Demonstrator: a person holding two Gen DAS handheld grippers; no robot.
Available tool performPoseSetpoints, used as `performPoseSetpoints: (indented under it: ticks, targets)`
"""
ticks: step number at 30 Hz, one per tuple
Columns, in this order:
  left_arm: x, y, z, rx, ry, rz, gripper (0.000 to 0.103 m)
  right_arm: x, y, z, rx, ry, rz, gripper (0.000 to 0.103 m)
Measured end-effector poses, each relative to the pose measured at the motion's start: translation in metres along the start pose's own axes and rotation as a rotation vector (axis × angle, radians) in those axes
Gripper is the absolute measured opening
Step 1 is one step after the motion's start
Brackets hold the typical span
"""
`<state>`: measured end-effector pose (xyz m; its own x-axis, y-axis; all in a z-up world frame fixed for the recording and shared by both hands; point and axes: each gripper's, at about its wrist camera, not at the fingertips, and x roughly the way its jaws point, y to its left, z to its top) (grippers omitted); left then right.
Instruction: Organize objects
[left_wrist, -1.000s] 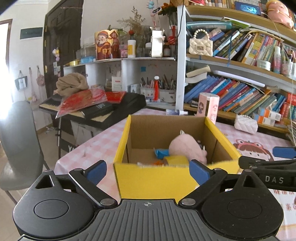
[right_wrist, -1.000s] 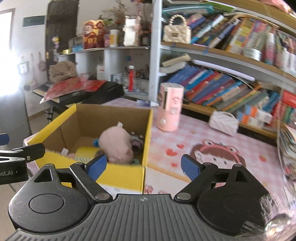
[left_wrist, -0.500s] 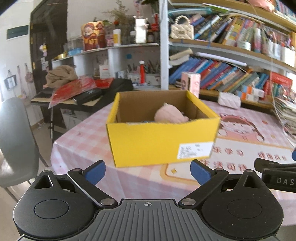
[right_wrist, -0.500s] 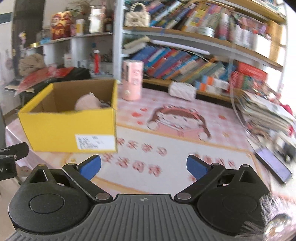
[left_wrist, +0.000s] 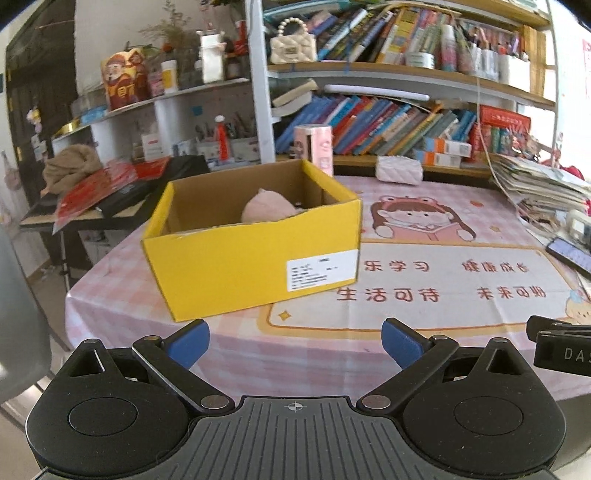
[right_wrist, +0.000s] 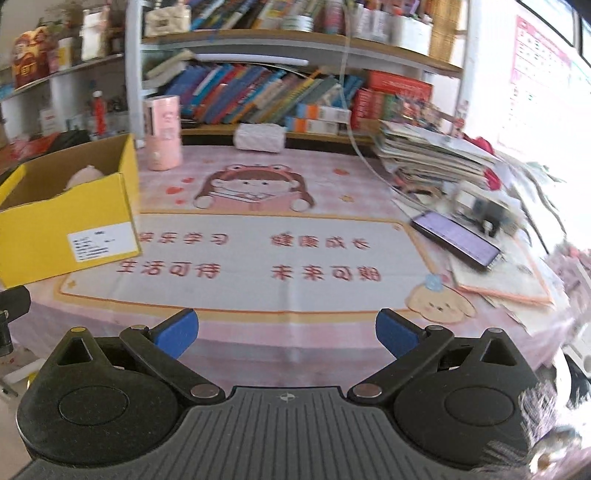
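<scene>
Both grippers were hanging out over the near edge of the table (left_wrist: 122, 295), pointing down at it a bit. The left gripper (left_wrist: 295, 341) had its blue pads spread wide with nothing but tablecloth showing between them. The right gripper (right_wrist: 287, 332) was the same deal, jaws opening, with nothing between them either. You could catch a bit of the right one poking in at the right edge of the left camera's view.

The yellow box (left_wrist: 255, 254) sat on the left part of the table, well beyond the left gripper's fingers and not touching them. It was open on top, turned a little so one corner pointed toward the near left, with a white label (left_wrist: 322, 270) on its near side at the right end. Inside was a pink plush (left_wrist: 267, 208), only its top peeking over the wall. Couldn't tell what else was in there from this angle.

Just behind the box stood a pink tube (right_wrist: 163, 133), upright, and to the right of that a small white quilted pouch (left_wrist: 399, 169) lay near the bookshelf (left_wrist: 406, 70). The middle of the table was covered by a cartoon mat (right_wrist: 277, 240) with a girl reading and red writing. Far right there was a phone (right_wrist: 456, 238) lying flat with the screen lit, next to a messy stack of papers (right_wrist: 432, 155). The right camera's view was blurry on that side, so details there were mush.
</scene>
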<state>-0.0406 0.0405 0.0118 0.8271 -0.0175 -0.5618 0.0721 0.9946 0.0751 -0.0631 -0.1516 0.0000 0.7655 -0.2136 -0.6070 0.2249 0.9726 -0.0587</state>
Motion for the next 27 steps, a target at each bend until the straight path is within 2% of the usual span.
performPoseSetpoints:
  ticks: [11,19,23,27]
  targets:
    - [0.002,-0.023,0.008,0.041,-0.006,0.003,0.101,-0.003,-0.018,-0.001,0.017,0.001,-0.054,0.103]
    - [0.003,-0.038,0.031,0.048,-0.029,0.048,0.101,-0.002,-0.02,0.025,0.022,-0.04,-0.058,0.103]
    - [-0.002,-0.043,0.024,0.054,-0.03,0.078,0.101,-0.006,-0.012,0.024,0.011,-0.051,-0.072,0.103]
    - [-0.004,-0.046,0.014,0.067,-0.011,0.119,0.101,-0.008,-0.004,0.009,-0.021,-0.02,-0.077,0.103]
